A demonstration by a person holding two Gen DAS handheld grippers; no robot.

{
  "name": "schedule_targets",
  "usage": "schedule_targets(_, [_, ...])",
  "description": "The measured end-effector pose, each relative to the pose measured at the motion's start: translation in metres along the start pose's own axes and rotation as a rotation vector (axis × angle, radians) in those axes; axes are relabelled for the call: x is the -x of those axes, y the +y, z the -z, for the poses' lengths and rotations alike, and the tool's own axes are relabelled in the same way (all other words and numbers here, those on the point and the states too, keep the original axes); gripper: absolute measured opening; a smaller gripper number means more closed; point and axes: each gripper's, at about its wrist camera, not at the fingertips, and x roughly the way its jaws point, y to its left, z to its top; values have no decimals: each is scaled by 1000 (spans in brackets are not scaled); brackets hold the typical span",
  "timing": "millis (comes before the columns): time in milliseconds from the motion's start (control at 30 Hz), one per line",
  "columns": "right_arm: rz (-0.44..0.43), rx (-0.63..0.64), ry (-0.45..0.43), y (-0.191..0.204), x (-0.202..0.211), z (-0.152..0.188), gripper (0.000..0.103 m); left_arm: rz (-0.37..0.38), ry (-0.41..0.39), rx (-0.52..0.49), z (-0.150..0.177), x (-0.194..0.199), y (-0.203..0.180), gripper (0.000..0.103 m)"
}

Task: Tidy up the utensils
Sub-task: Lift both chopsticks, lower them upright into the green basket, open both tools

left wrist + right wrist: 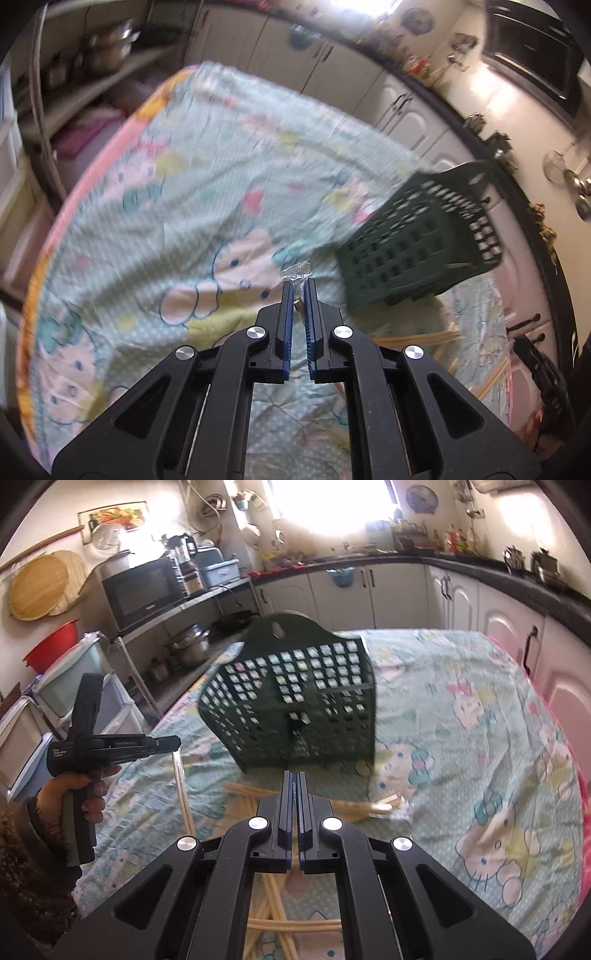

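Above the desk [461, 672], both tongs are gripping: left tongs [299, 286] pinching a wrapped chopstick [297, 305], right tongs [294, 777] clamping another chopstick [293, 860] near the basket [295, 694].

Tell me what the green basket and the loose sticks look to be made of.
Basket: apparently moulded plastic, dark green, matte, with a regular grid of square holes. Sticks: pale tan, straight and thin, likely bamboo or wood chopsticks; some seem to be in clear wrappers, though blur leaves that open.

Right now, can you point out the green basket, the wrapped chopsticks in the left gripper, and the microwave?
green basket [295, 686]: right wrist view, middle of its lattice wall.
wrapped chopsticks [180, 775]: right wrist view, shaft hanging below the jaws.
microwave [142, 590]: right wrist view, its dark door.
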Motion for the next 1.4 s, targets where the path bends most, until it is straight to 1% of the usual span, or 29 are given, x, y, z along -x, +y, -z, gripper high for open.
schedule_targets(200, [-10,60,-35,20,12,-18,2,44,-93,-75,-3,37,-28,2])
schedule_targets(333, [-24,86,-58,30,21,-29,2,93,-147,-129,-5,63,-50,2])
schedule_targets(633, [-30,138,-136,46,51,-57,2,186,-239,-221,-13,108,-96,2])
schedule_targets(833, [-8,165,-190,49,69,-79,2,217,-288,-261,-25,128,-120,2])
schedule_targets(933, [4,172,-222,48,77,-92,2,220,-319,-282,-36,135,-133,2])
schedule_targets(1067, [7,185,-271,49,90,-110,2,200,-376,-315,-51,143,-150,2])
schedule_targets(1133, [12,198,-310,50,96,-122,2,193,-401,-324,-59,147,-156,2])
schedule_targets(1267, [13,196,-365,48,102,-144,2,166,-447,-337,-76,152,-169,2])
schedule_targets(1400, [11,180,-400,44,104,-162,2,127,-490,-338,-93,152,-174,2])
